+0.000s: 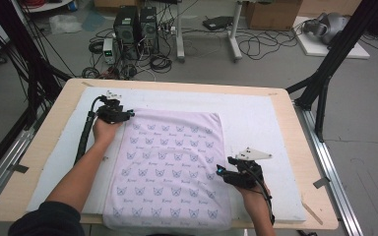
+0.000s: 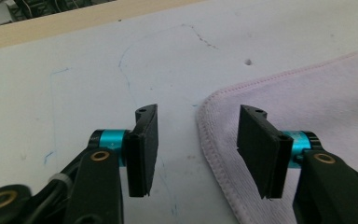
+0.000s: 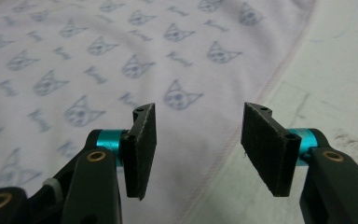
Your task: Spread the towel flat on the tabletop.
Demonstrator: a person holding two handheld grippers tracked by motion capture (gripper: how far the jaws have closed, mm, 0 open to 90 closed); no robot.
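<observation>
Left tool (image 2: pixel 198 140) | released (towel (image 1: pixel 170 162) corner between jaws) | right tool (image 3: pixel 198 144) | released, towel edge

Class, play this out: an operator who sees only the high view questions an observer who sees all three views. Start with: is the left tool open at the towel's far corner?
Observer: Yes. The left tool is open, its jaws either side of the towel's rounded corner, gripping nothing.
Operator: And the right tool?
Observer: The right tool is open too, straddling the towel's pink-stitched right edge.
Operator: Anything on the white mat I can't make out?
Observer: Faint blue pen lines cross the white mat ahead of the left tool.
</observation>
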